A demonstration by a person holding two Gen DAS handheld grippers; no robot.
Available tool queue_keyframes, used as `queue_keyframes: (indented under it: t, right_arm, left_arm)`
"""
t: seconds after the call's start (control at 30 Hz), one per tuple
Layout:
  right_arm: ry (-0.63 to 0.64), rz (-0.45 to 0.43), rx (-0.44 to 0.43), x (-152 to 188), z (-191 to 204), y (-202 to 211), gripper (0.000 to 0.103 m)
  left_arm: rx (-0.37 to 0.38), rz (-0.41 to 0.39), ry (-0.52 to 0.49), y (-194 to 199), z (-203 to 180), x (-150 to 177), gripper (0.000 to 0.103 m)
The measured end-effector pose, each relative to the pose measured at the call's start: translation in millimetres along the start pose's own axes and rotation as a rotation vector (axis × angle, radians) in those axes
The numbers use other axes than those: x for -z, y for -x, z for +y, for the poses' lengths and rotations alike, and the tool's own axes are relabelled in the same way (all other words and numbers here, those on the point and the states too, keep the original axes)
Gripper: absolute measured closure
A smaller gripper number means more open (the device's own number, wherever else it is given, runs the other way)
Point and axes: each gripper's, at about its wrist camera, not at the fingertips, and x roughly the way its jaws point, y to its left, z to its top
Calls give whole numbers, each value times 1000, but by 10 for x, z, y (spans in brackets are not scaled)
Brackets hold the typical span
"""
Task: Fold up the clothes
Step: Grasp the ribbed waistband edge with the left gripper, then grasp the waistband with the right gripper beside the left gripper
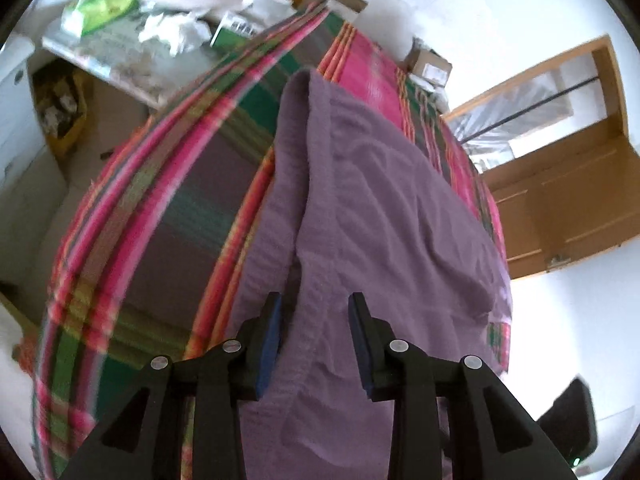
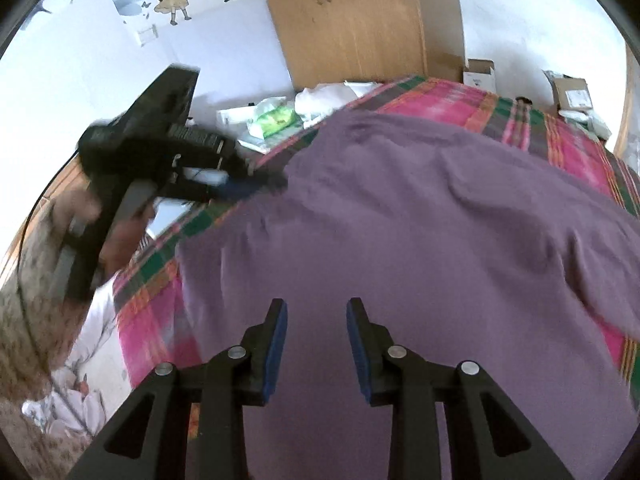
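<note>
A purple garment (image 1: pixel 384 208) lies spread over a bed with a pink, green and grey plaid cover (image 1: pixel 168 208). Its left edge is doubled over into a long hem running away from me. My left gripper (image 1: pixel 316 312) is open and low over the cloth, and that hem passes between its blue pads (image 1: pixel 268 344). In the right wrist view the garment (image 2: pixel 420 220) fills the middle. My right gripper (image 2: pixel 316 314) hovers open above its near part, holding nothing. The left gripper (image 2: pixel 260 186) shows there at the garment's far left edge, held by a hand (image 2: pixel 120 236).
A side table beyond the bed carries white bags and a green packet (image 1: pixel 104 8). Cardboard boxes (image 2: pixel 478 72) stand at the bed's far end. A wooden wardrobe (image 2: pixel 360 20) is against the wall, and a wooden door (image 1: pixel 560 200) is at the right.
</note>
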Motion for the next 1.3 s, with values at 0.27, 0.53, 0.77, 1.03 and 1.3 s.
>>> queue_keyframes:
  t: [0.27, 0.53, 0.77, 1.03, 1.3]
  right_arm:
    - [-63, 19, -15, -934, -251, -572, 65]
    - [-89, 83, -64, -1486, -196, -1160, 59]
    - [40, 145, 80, -1666, 110, -1452, 55]
    - [29, 170, 233, -1622, -21, -1405, 83]
    - [-141, 174, 126, -1675, -302, -1359, 95]
  left_arm:
    - [30, -19, -47, 83, -18, 313, 69]
    - [19, -80, -129, 105, -178, 461, 69]
    - [37, -74, -166, 63, -272, 467, 69]
    - [21, -88, -161, 84, -209, 542, 69]
    - [11, -106, -128, 83, -177, 548, 69]
